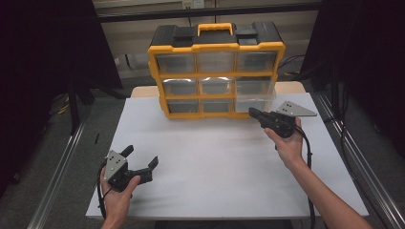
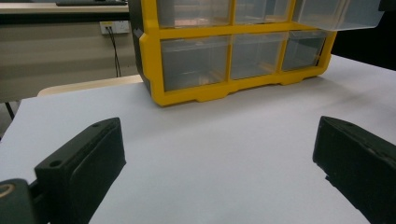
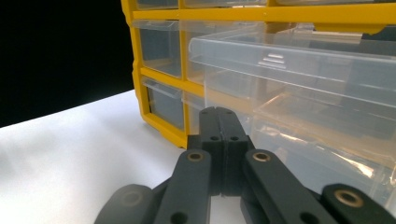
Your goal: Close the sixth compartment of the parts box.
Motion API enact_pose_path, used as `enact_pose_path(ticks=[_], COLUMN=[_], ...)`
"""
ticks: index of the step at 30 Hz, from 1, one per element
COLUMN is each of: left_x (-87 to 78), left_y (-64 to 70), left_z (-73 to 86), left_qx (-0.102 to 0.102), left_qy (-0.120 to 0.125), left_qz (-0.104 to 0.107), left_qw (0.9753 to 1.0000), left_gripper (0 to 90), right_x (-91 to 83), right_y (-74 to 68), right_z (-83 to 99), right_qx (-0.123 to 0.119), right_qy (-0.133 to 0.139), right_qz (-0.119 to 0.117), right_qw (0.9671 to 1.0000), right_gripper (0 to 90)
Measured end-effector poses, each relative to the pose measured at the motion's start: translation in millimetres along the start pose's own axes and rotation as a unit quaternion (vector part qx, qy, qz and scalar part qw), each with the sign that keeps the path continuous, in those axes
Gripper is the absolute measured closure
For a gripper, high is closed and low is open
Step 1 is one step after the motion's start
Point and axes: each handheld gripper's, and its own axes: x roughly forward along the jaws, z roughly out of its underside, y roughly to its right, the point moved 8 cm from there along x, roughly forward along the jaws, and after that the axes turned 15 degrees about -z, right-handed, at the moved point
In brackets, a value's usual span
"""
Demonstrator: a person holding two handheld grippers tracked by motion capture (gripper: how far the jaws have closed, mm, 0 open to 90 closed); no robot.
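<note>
White desk (image 1: 229,162) under dim room light: the right gripper (image 1: 253,113), jaws pressed together on nothing, sits at the pulled-out clear drawer (image 1: 255,88) in the middle row's right column of the yellow organizer (image 1: 216,69) at the desk's far edge. That drawer looks light, slick and brittle; its front lip seems safest. Near the front left corner, the left gripper (image 1: 141,157) gapes wide, empty.

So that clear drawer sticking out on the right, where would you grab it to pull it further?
Probably by the front lip of the pulled-out drawer, coming straight from the front. Its front wall juts past the yellow cabinet, so the lip is exposed. The right tool, jaws together, sits just below it and would need opening first.
</note>
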Motion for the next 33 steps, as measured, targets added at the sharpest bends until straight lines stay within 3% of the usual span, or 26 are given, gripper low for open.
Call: enact_pose_path(ticks=[10,14,16,19,33], left_x=[1.1,0.1,1.0,0.9,0.7], left_y=[-2.8,-5.5,-3.8,-3.7,-0.8], left_z=[-0.8,-1.2,-1.0,0.2,-1.3], left_qx=[-0.008,-0.001,-0.009,0.001,-0.006], left_qy=[0.002,0.003,0.004,-0.002,0.007], left_qz=[-0.005,-0.009,-0.004,-0.003,0.001], left_qw=[1.0000,1.0000,0.9999,1.0000,1.0000], left_gripper=[2.4,2.4,2.4,2.4,2.4], right_x=[1.1,4.4,5.0,6.2,13.9], right_y=[10.9,12.2,14.1,18.0,17.7], right_z=[-0.7,-4.0,-3.5,-0.4,2.0], right_qx=[0.003,0.004,0.005,0.006,-0.001], right_qy=[-0.007,-0.006,-0.004,-0.005,-0.003], right_qz=[0.024,0.024,0.027,0.032,0.027], right_qw=[0.9997,0.9997,0.9996,0.9995,0.9996], right_gripper=[90.0,90.0,90.0,90.0,90.0])
